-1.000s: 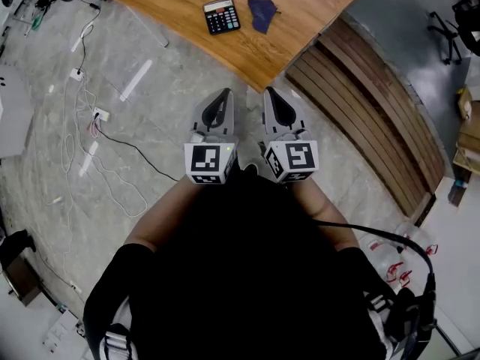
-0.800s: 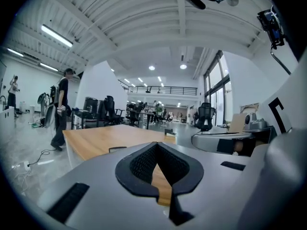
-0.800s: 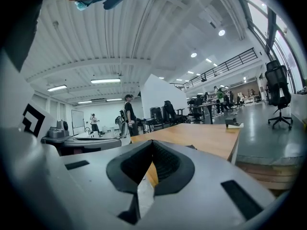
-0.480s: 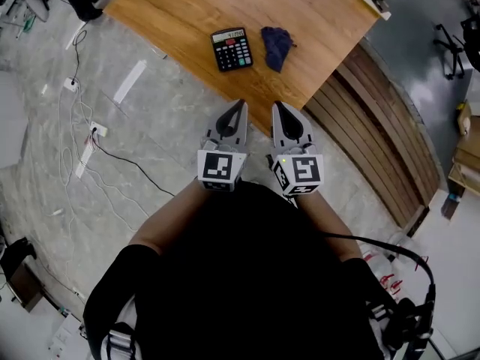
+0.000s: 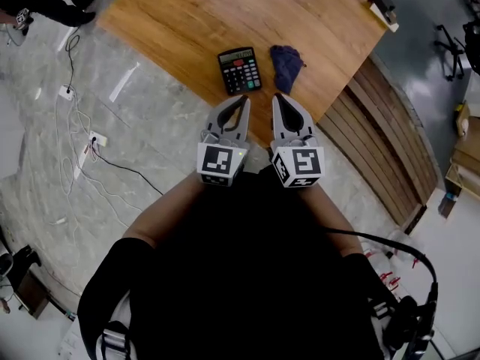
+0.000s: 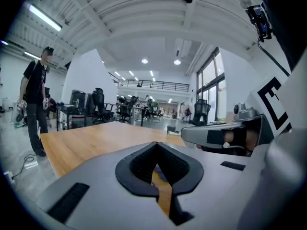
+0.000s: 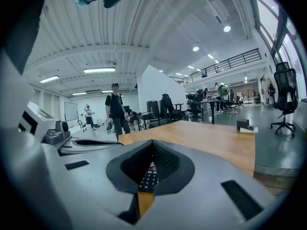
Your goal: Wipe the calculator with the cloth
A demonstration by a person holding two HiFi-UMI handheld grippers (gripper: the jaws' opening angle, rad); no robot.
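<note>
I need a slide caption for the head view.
Left gripper and right gripper, both shut, near the table edge; calculator and cloth ahead.

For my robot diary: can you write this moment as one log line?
wiping: not started | left gripper: shut, empty | right gripper: shut, empty | cloth: right of calculator, untouched

A black calculator (image 5: pixel 240 70) lies flat on the wooden table beside a crumpled dark-blue cloth (image 5: pixel 286 64).

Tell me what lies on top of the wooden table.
A black calculator and, right of it and apart, a crumpled blue cloth. A small block sits at the far corner. Whatever the cloth covers is hidden.
</note>
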